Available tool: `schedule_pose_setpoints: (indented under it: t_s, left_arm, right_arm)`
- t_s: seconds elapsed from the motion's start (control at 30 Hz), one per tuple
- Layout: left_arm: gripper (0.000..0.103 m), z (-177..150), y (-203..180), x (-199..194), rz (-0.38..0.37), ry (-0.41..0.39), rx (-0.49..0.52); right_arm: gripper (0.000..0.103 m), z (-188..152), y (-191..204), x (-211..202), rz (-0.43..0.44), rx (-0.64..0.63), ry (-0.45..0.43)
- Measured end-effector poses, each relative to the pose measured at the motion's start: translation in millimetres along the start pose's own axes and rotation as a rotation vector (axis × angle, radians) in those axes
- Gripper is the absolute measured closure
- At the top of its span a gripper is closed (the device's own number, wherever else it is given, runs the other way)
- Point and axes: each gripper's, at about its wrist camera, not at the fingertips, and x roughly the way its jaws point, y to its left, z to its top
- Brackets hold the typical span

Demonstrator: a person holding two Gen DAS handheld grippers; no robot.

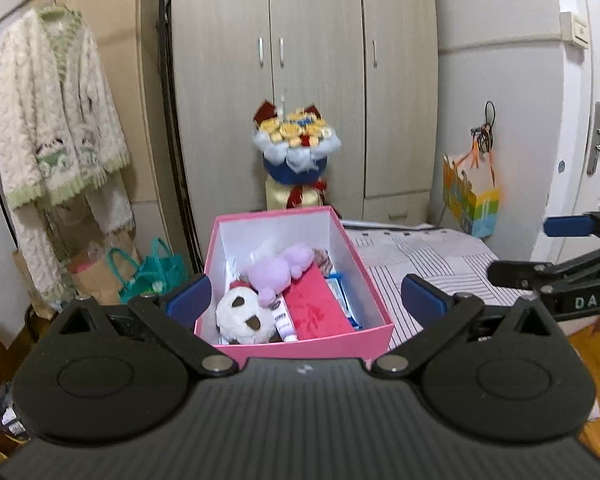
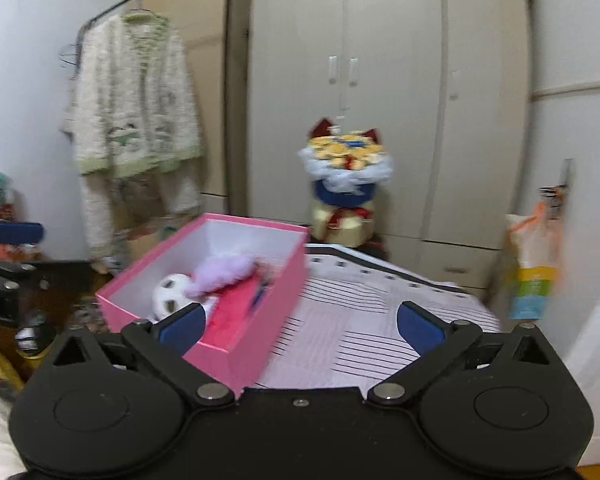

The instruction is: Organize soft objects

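Note:
A pink box with a white inside sits on the striped bed sheet. In it lie a white round plush, a lilac plush, a red flat item and a small tube. My left gripper hangs open just before the box's near wall, nothing between its blue pads. My right gripper is open too, over the sheet at the pink box's right corner, and empty. The white plush and the lilac plush show there as well.
A plush bouquet on a cream tin stands behind the box, before the beige wardrobe. A fluffy cream cardigan hangs on a rack at left, bags below it. A colourful gift bag hangs at right. A door is far right.

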Motion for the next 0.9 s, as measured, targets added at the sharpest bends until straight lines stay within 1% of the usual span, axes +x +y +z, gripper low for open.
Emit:
schedule_pose_setpoints:
  t_s: [0.07, 0.13, 0.17, 0.27, 0.3, 0.37, 0.47, 0.6, 0.7, 0.83, 0.9]
  left_arm:
    - [0.000, -9.6, -4.1, 0.4, 0.021, -0.015, -0.007]
    - [0.000, -16.8, -7.5, 5.0, 0.050, -0.016, -0.026]
    - [0.000, -20.7, -9.6, 8.6, 0.063, -0.013, -0.030]
    - [0.000, -29.0, -16.7, 18.2, 0.091, 0.004, -0.036]
    - [0.000, -31.2, -20.4, 18.0, 0.097, 0.005, -0.031]
    - [0.000, -33.7, -27.8, 11.8, 0.093, -0.024, -0.005]
    - [0.000, -35.6, -35.4, 5.0, 0.103, -0.058, 0.007]
    - [0.000, -40.2, -40.9, 8.8, 0.135, -0.071, 0.016]
    - [0.000, -47.2, -44.1, 13.1, 0.122, -0.092, 0.013]
    - [0.000, -54.9, -53.4, 17.3, 0.141, -0.115, 0.052]
    - [0.000, -56.4, -56.9, 18.7, 0.132, -0.107, 0.052]
  right_arm:
    - [0.000, -8.3, -1.7, -10.0, 0.031, 0.002, -0.014]
    - [0.000, -17.1, -6.9, -20.2, 0.065, 0.042, -0.040]
    - [0.000, -20.9, -7.4, -24.6, 0.053, 0.051, -0.062]
    - [0.000, -31.4, -3.6, -35.8, -0.063, 0.045, -0.136]
    - [0.000, -33.7, -4.1, -36.5, -0.081, 0.058, -0.138]
    - [0.000, -38.1, -3.3, -35.0, -0.115, 0.074, -0.124]
    - [0.000, -45.3, 1.2, -33.0, -0.173, 0.055, -0.109]
    - [0.000, -53.2, -1.4, -35.7, -0.190, 0.090, -0.105]
    - [0.000, -60.4, -4.4, -33.3, -0.229, 0.099, -0.089]
    - [0.000, -69.3, -10.3, -28.6, -0.273, 0.117, -0.061]
    - [0.000, -72.5, -12.4, -31.8, -0.292, 0.125, -0.068]
